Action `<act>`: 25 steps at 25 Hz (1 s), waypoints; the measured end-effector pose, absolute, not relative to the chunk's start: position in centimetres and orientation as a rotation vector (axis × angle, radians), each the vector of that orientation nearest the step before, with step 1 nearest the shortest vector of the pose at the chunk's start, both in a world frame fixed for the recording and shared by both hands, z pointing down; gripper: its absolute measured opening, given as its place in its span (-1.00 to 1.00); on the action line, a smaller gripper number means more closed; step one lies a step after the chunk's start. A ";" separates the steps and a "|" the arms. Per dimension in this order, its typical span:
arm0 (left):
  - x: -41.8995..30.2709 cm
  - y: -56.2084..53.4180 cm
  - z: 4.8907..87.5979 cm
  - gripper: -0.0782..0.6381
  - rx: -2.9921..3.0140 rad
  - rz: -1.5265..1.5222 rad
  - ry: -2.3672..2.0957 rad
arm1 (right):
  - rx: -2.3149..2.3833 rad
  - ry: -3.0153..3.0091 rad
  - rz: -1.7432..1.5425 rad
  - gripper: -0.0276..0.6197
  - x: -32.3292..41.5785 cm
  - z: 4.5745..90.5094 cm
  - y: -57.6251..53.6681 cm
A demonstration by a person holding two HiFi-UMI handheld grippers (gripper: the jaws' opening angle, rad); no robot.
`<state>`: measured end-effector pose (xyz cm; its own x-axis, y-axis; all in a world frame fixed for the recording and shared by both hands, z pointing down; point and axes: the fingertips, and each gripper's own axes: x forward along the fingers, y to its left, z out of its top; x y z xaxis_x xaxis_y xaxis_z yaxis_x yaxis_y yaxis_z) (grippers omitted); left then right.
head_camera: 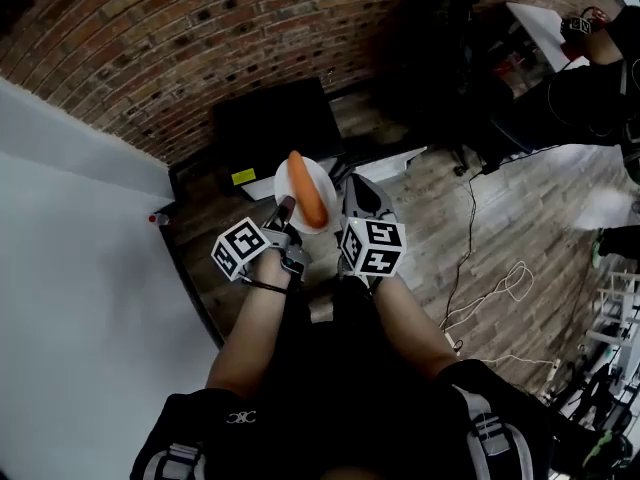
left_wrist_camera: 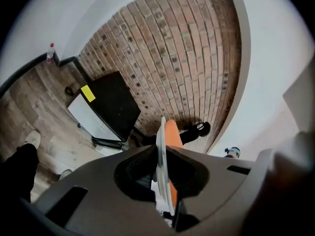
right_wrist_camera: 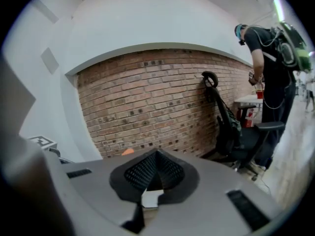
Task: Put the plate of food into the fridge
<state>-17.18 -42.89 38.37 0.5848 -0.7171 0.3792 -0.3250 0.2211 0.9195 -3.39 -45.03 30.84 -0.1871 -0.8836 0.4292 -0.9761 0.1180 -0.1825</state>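
Left gripper [left_wrist_camera: 162, 181] clamps plate [head_camera: 326, 180] by one rim, carrot [head_camera: 308, 193] loose on top. Right gripper [right_wrist_camera: 156, 154] closed, empty. Risk: tilting toward fridge [head_camera: 275, 123] rolls carrot off

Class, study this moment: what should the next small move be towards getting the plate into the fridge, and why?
Probably step closer and reach the right gripper toward the fridge door. The left gripper is shut on the plate, which carries a carrot. The right one's fingers are together on nothing, and the fridge stands apart on the floor ahead, seemingly closed.
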 end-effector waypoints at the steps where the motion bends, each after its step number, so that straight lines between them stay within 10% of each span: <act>1: -16.7 -42.8 39.0 -0.69 1.397 -0.312 -0.954 | 1.871 -2.149 0.644 -0.88 -2.9 31.7 -44.4; 25: -9.2 -42.8 72.1 -0.69 1.368 -0.333 -0.894 | 1.740 -2.186 0.669 -0.88 5.3 63.7 -45.3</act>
